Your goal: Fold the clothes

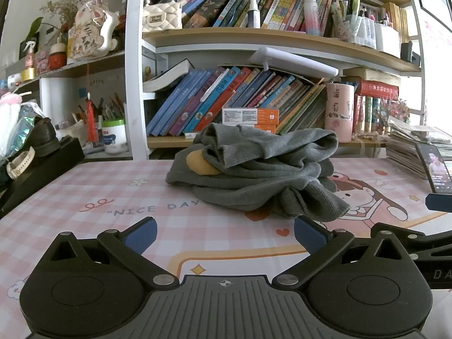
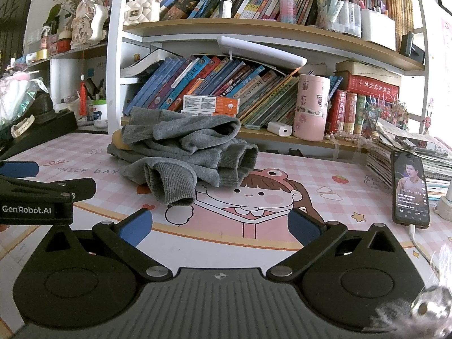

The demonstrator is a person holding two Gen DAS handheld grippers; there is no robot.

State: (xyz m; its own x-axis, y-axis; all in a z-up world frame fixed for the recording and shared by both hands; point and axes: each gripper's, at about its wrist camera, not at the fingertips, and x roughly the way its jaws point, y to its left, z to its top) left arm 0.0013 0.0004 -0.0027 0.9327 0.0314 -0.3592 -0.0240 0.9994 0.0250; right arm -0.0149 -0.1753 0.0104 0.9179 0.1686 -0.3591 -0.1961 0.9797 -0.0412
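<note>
While both jaws gape empty, crumpled grey ribbed-knit garment on glossy checked mat.

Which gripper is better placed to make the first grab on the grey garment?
Left, probably. The left gripper is open, with the garment cuff just ahead of its jaws. The right gripper, also open, sits further off, garment up-left.

Yellow patch half buried under grey garment folds; blurred object cut off at corner.
</note>
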